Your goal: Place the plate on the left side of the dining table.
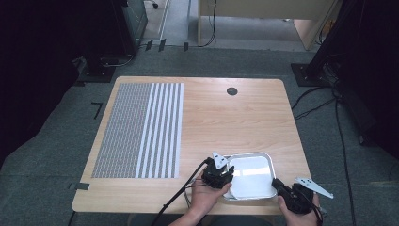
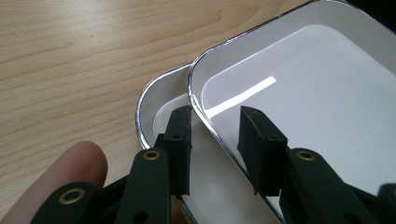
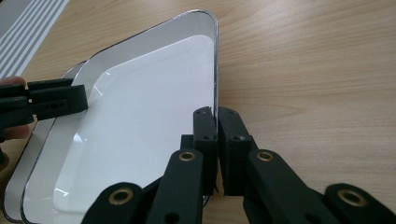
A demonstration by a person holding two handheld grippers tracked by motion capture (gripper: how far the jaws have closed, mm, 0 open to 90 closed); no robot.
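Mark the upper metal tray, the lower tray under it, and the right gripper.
upper metal tray (image 3: 140, 121), right gripper view, white inner floor
lower tray (image 2: 156, 100), left gripper view, exposed corner wall
right gripper (image 3: 216, 116), right gripper view, between fingertips clamping the rim

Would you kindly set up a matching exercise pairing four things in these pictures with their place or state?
Things:
1. upper tray
2. lower tray
3. striped mat
4. right gripper

Places or states:
A. lies on the table's left part
B. shut on a tray rim
C. peeks out from under another tray
D. sits offset on top, its rim between the left gripper's jaws

Pairs: 1-D, 2-C, 3-A, 4-B
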